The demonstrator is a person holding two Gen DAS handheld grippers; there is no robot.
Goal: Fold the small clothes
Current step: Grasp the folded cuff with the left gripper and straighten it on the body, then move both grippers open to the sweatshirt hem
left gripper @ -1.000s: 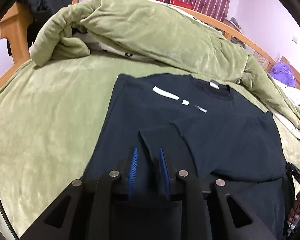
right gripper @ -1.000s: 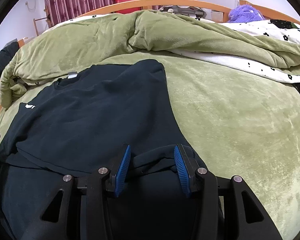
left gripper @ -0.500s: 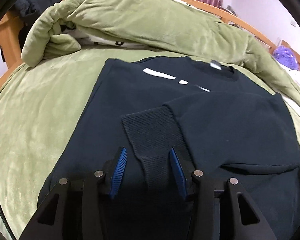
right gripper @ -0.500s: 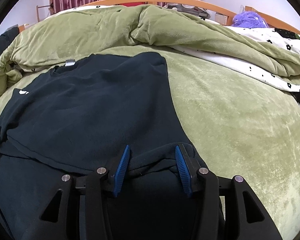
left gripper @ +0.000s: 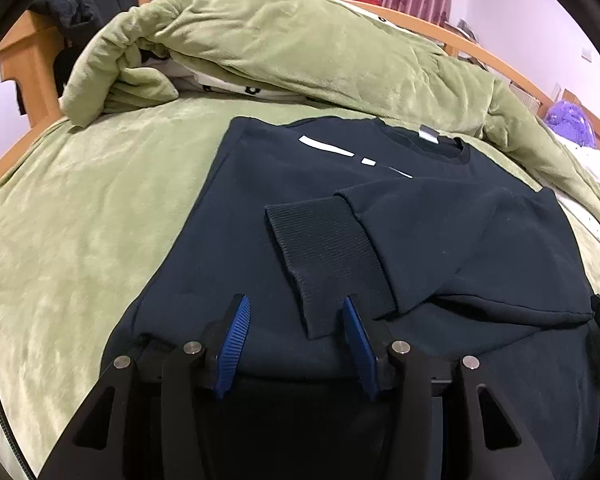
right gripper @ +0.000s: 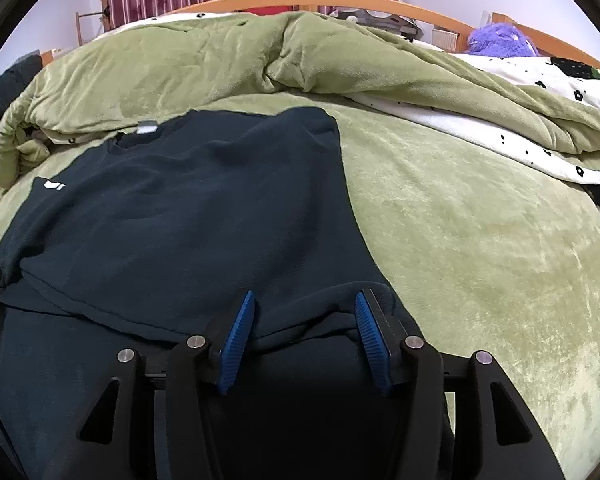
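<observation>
A dark navy sweatshirt (left gripper: 260, 184) lies flat on the green bed cover, its collar label (left gripper: 427, 134) at the far end. One sleeve is folded across the body. Its ribbed cuff (left gripper: 320, 248) lies flat, and the cuff's end reaches in between the jaws of my left gripper (left gripper: 295, 312). Those jaws are opening and the blue pads do not press the cuff. My right gripper (right gripper: 306, 304) hovers over the sweatshirt (right gripper: 180, 208) near its right side. Its jaws are also opening, with a raised fold of cloth (right gripper: 332, 300) lying loose between the pads.
A bunched green duvet (left gripper: 300, 48) is heaped just beyond the collar. The wooden bed frame (left gripper: 24, 60) runs behind it. A white flowered sheet (right gripper: 540, 80) and a purple plush (right gripper: 500, 40) lie far right. Green bed cover (right gripper: 480, 240) spreads right of the sweatshirt.
The left jaws went from nearly shut on the sleeve cuff to wide apart, and the cuff now lies flat on the sweatshirt. The right jaws widened slightly around the fold.
</observation>
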